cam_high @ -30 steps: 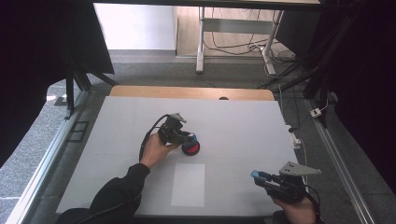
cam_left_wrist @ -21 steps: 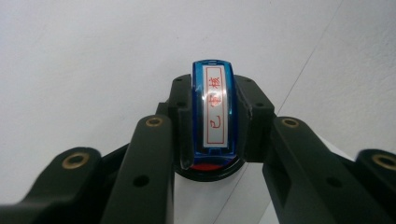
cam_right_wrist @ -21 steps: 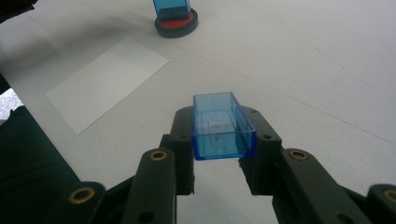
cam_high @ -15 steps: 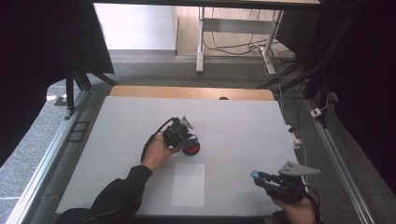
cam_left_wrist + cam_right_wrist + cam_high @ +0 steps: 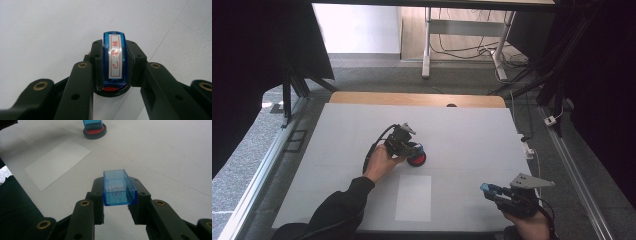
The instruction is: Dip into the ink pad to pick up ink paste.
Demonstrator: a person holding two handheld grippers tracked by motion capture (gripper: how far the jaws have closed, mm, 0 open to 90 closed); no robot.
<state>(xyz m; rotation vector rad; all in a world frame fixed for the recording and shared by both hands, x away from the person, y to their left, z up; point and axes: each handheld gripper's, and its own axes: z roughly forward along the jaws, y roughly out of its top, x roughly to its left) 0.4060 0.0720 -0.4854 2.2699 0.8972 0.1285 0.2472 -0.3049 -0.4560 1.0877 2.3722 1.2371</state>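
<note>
Your left hand-held gripper [image 5: 408, 146] is clamped on the blue stamp [image 5: 115, 60]: jaws pinch its two long sides, label with red characters facing up toward the camera. The stamp sits upright on the red ink pad [image 5: 417, 159], whose black rim shows just under the stamp in the left gripper view. Pad is just beyond the white paper sheet [image 5: 413, 197], off its far right corner, not touching it.

Your right hand-held gripper [image 5: 488, 190] is pinching the clear blue cap [image 5: 119, 187] by its sides, open end pointing away from you, held above the surface [image 5: 472, 135]. It's to the right of the paper sheet, well apart from the pad and the stamp. In the right gripper view the pad and stamp sit far ahead, past the sheet.
</note>
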